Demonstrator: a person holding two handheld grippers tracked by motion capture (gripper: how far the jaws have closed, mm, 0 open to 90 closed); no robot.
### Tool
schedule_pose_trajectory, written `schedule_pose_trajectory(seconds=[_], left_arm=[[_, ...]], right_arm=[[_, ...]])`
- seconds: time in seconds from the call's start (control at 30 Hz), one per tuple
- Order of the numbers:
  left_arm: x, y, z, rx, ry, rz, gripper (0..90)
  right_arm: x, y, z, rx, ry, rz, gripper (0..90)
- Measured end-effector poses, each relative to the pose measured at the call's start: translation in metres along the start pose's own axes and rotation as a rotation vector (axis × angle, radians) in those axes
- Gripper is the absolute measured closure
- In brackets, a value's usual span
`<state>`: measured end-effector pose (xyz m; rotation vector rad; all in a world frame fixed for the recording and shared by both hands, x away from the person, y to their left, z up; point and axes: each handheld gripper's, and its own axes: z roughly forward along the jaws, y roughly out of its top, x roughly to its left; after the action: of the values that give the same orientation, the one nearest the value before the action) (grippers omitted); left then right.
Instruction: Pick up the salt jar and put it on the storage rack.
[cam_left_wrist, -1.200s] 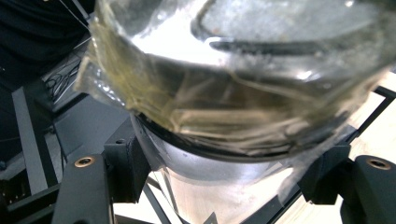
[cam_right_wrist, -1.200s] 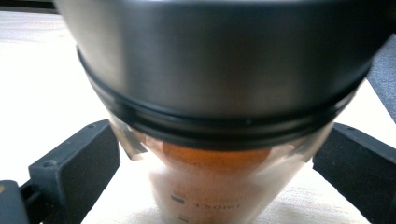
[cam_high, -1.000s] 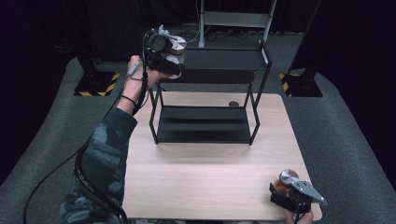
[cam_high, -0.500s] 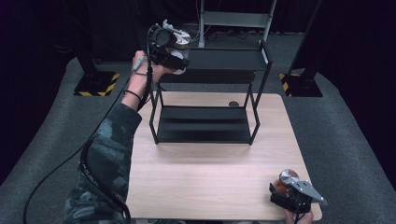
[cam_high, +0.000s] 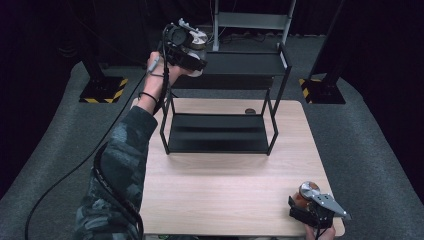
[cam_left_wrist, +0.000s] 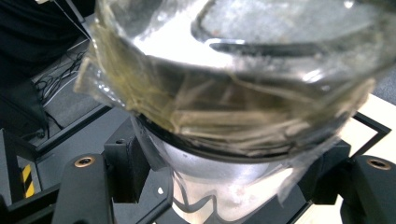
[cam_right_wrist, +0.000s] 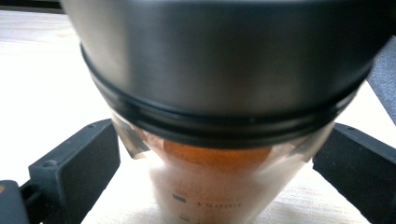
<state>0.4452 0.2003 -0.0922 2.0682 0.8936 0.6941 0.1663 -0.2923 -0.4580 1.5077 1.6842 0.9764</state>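
The left gripper (cam_high: 192, 50) is clenched on a clear glass jar with a wide taped lid (cam_left_wrist: 233, 84); in the left gripper view the two black jaws press against the jar's narrow lower body from both sides. The lid is wrapped with wrinkled, yellowish transparent tape, and its top looks like clear glass or plastic. In the high view the person's left hand (cam_high: 162, 72) holds this gripper raised at the left end of the upper shelf of a black metal two-level rack (cam_high: 220, 132). I cannot tell if the jar touches the shelf or is just above it. The sleeve on this arm has a camouflage pattern (cam_high: 120, 160), and a black cable (cam_high: 65, 175) runs from the gripper down along the arm to the grey floor.

The right gripper (cam_high: 312, 207) grasps a clear measuring cup with a brushed steel lid (cam_right_wrist: 219, 70). Its jaws sit on both sides of the cup, below a black ring under the lid. Something orange is inside, and printed scale marks are on the wall. This cup stands on the light wooden table (cam_high: 225, 195), near its front right corner.

The rack stands at the back half of the table. A small dark round object (cam_high: 250, 111) lies on the table behind the rack's lower shelf.
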Motion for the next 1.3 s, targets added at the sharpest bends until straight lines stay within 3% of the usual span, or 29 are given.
schedule_pose_trajectory(seconds=[0.97, 1.3], left_arm=[[0.005, 0.003, 0.041, -0.034, 0.053, -0.156, 30.6], [0.005, 0.003, 0.052, -0.036, 0.047, -0.172, 30.6]], right_arm=[[-0.001, -0.001, 0.000, -0.005, 0.004, 0.001, 0.0], [-0.001, -0.001, 0.000, -0.006, 0.005, 0.001, 0.0]])
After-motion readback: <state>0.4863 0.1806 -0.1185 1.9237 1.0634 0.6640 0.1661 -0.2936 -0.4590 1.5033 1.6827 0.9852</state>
